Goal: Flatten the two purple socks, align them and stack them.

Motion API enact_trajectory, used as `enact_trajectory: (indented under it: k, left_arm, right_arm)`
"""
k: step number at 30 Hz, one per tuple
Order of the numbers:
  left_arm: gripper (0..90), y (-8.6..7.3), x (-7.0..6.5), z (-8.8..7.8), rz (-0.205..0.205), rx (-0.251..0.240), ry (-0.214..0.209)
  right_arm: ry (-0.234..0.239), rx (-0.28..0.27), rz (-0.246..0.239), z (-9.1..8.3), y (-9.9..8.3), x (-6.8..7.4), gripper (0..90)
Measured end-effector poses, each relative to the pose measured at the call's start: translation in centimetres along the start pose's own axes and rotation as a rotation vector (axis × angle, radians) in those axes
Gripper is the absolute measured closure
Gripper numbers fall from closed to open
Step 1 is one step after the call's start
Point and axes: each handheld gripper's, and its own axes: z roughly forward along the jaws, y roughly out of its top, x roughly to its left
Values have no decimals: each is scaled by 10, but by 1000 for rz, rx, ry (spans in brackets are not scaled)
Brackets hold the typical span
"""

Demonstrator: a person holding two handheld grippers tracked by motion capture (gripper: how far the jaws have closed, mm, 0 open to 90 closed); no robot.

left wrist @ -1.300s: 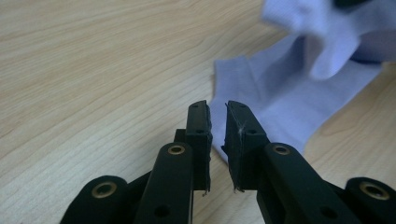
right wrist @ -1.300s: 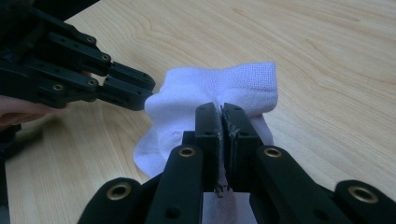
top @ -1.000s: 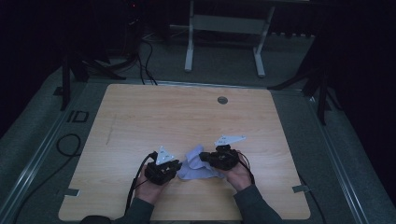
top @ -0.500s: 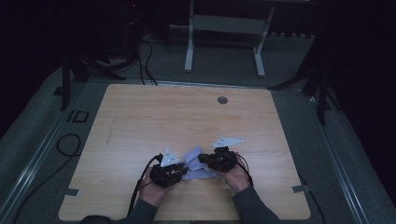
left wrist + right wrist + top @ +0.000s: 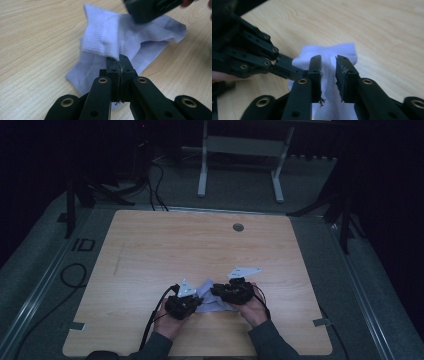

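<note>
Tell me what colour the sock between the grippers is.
Pale lilac-white, plain, with a ribbed knit cuff; the sock shows best in the left gripper view.

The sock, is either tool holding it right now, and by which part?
The left tool pinches the sock at a fold of its ribbed cuff. The right tool has just been opening, its jaws apart around the fabric.

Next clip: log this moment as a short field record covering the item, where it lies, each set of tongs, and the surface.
item: pale lilac sock, crumpled
place: near edge of the wooden table, between both hands
left tongs: jaws just closed, pinched shut on the ribbed cuff
right tongs: jaws just opened, a gap between them, sock fabric in the gap, pads not pressing
table extras: small round grommet near the far edge
</note>
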Motion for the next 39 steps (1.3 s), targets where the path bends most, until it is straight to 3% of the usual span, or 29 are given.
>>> enact_trajectory:
  k: [3,5,7,8,10,12,15,17,22,28,39]
  left_arm:
    - [889,0,1,-2,4,4,0]
    - [890,-1,1,-3,3,3,1]
    - [890,-1,1,-3,0,4,1]
    - [890,-2,2,-3,0,10,1]
    - [889,-3,1,-3,-6,12,-1]
    - [889,-3,1,-4,-7,13,-1]
    - [889,-5,3,-5,-7,18,1]
    - [889,-6,4,-5,-15,17,2]
    - [889,-6,5,-6,-17,21,6]
    - [889,-8,4,-7,-21,33,2]
    - [886,-15,14,-6,-52,100,31]
  right_arm:
    - [-32,-42,4,-16,3,-5,703]
    - [-92,-33,-1,-25,2,-10,703]
    - [-111,-24,-2,-27,1,-13,706]
    - [-159,28,9,-32,-5,-21,707]
    - [-194,78,17,-31,-12,-28,707]
    - [-197,103,23,-29,-16,-30,708]
    - [-218,185,24,-20,-31,-35,718]
    - [-238,202,26,-16,-36,-36,720]
    - [-235,235,56,-13,-39,-41,757]
    - [-246,245,66,-12,-40,-41,873]
    - [-251,235,80,-11,-42,-40,881]
